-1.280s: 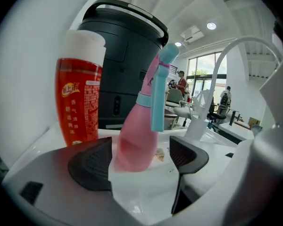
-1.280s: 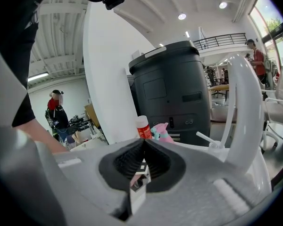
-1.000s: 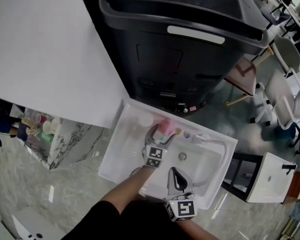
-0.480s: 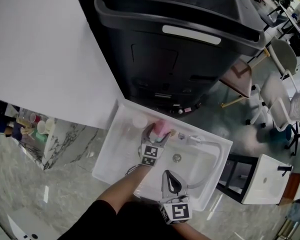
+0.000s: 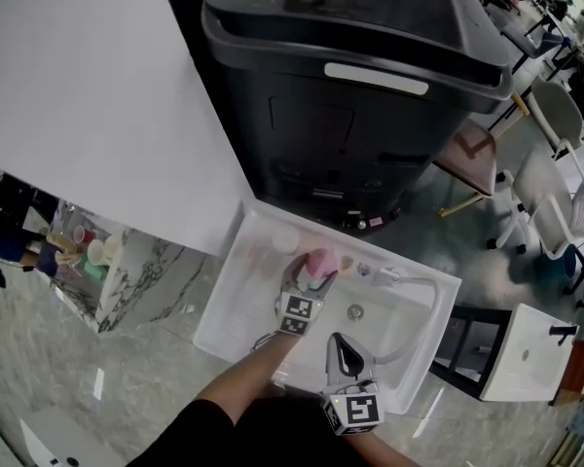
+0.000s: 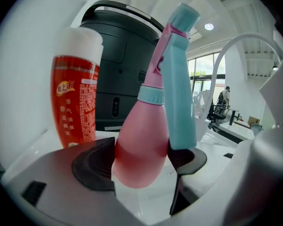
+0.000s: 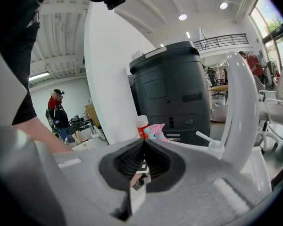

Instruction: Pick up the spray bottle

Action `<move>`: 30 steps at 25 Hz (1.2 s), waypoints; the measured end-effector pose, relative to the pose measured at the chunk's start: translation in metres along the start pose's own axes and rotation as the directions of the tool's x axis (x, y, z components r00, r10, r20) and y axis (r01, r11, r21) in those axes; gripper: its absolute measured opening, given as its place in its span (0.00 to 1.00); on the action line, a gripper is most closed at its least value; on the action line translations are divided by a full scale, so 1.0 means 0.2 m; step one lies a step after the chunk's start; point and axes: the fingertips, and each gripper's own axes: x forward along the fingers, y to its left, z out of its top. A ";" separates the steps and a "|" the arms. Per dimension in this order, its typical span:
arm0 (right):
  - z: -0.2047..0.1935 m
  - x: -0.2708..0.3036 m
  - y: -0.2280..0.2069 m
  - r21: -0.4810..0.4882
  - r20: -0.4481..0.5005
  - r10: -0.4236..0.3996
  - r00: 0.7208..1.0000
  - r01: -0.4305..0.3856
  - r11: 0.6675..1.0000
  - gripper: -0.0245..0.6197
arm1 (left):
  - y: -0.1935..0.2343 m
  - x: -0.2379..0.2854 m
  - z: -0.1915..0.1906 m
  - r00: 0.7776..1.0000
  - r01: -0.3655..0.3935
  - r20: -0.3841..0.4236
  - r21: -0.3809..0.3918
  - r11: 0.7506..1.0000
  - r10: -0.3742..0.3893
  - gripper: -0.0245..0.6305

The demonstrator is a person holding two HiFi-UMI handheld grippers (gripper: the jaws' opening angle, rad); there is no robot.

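Observation:
A pink spray bottle with a teal trigger head stands upright at the back ledge of the white sink. My left gripper reaches around it. In the left gripper view the bottle's body fills the gap of the left gripper. The jaws are closing, and both dark pads touch the bottle's sides. My right gripper hovers over the sink's near side, shut with nothing in it. In the right gripper view its ribbed pads meet, with the bottle far beyond.
A red can with a white cap stands just left of the bottle. A curved white faucet arches over the sink's right side. A large black bin rises behind the sink and a white panel to its left.
Only the head camera swayed a little. Both grippers kept their places, with the left one staying around the bottle.

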 end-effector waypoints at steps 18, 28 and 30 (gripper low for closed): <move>-0.02 -0.19 0.05 -0.013 0.068 -0.031 0.997 0.032 0.999 0.04 | -0.10 -0.86 0.11 0.993 -0.054 0.104 -0.069 0.996 0.061 0.56; -0.09 -0.45 0.33 -0.074 0.080 -0.008 0.997 0.014 0.997 0.04 | -0.15 -1.61 0.09 0.968 -0.184 0.147 -0.144 0.972 0.205 0.56; -0.12 -0.54 0.40 -0.078 0.090 -0.008 0.996 0.015 0.997 0.04 | -0.19 -1.77 0.05 0.963 -0.196 0.158 -0.153 0.968 0.220 0.56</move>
